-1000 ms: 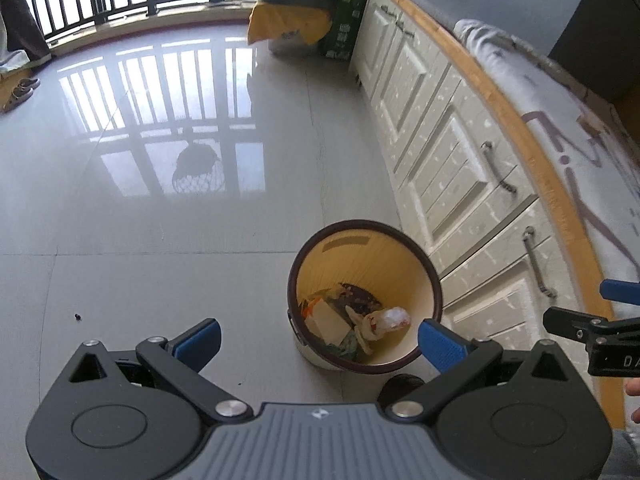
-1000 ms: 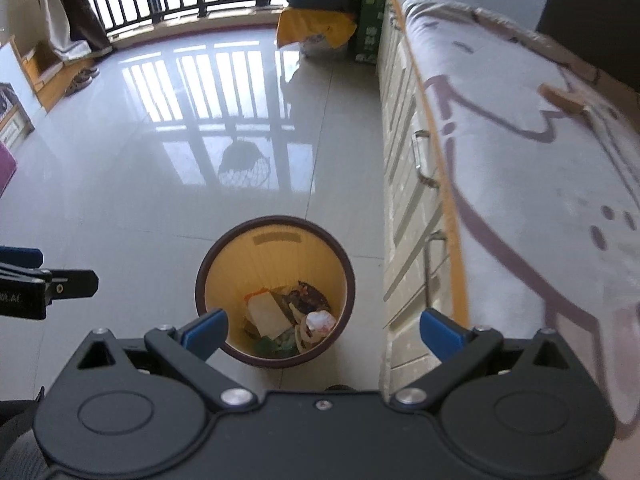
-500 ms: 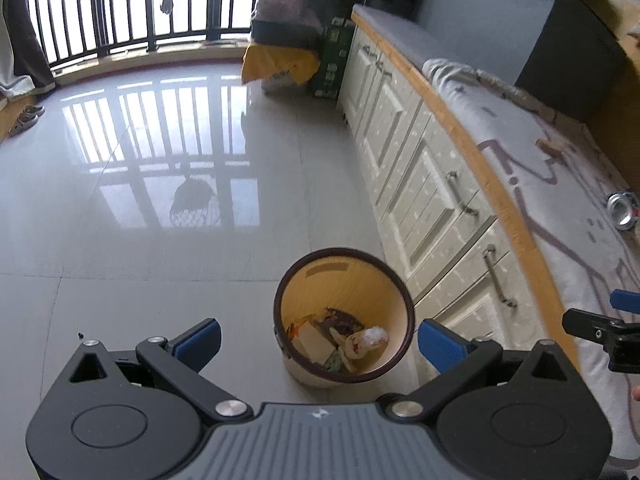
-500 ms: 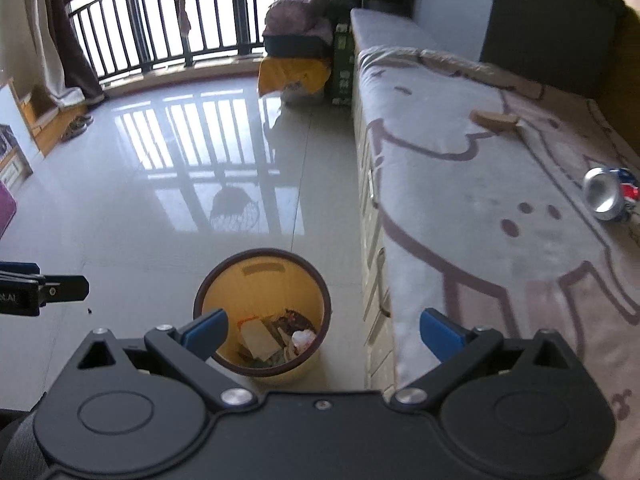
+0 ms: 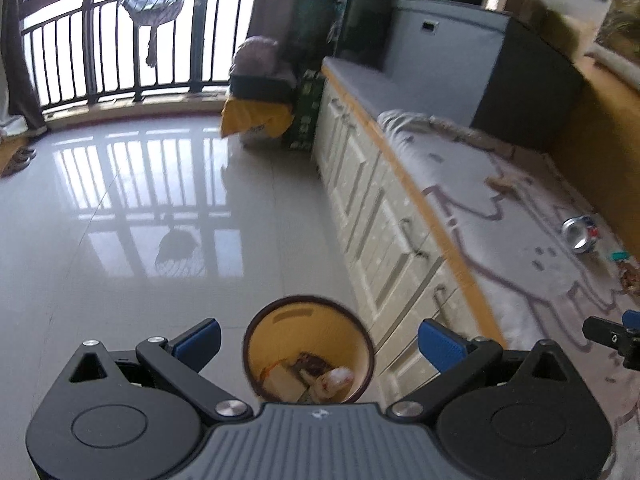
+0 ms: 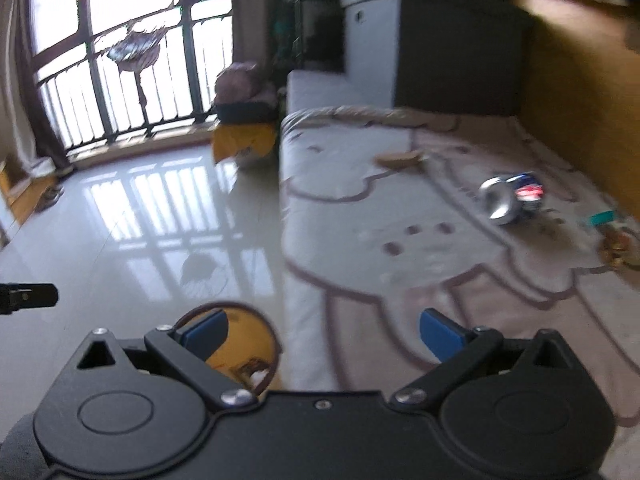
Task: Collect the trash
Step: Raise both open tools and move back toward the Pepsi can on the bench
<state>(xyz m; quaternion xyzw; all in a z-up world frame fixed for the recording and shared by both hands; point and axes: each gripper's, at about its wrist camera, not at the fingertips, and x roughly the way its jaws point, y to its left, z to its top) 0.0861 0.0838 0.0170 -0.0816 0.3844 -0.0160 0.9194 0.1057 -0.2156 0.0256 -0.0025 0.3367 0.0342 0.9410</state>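
Note:
A round trash bin (image 5: 308, 350) with a dark rim and yellow inside stands on the floor beside the cabinets, with paper scraps in it. My left gripper (image 5: 318, 340) hangs open above it, nothing between its fingers. My right gripper (image 6: 322, 330) is open too, over the edge of a patterned cloth (image 6: 360, 208); the trash bin (image 6: 240, 344) shows behind its left finger. On the cloth lie a crushed can (image 6: 510, 198), a small wrapper (image 6: 616, 236) and a brown scrap (image 6: 400, 158). In the left wrist view the can (image 5: 580, 232) lies far right.
White cabinets with drawer handles (image 5: 376, 208) run along the right, a wooden edge on top. A yellow-covered pile (image 5: 256, 116) and a green box (image 5: 306, 116) stand at the far end near the balcony railing (image 5: 120, 40). Glossy tiled floor (image 5: 140, 220) spreads left.
Both grippers have tilted upward and risen, so the bin dropped low in each view. The cloth top with the can and wrapper has come further into sight. Both stay open.

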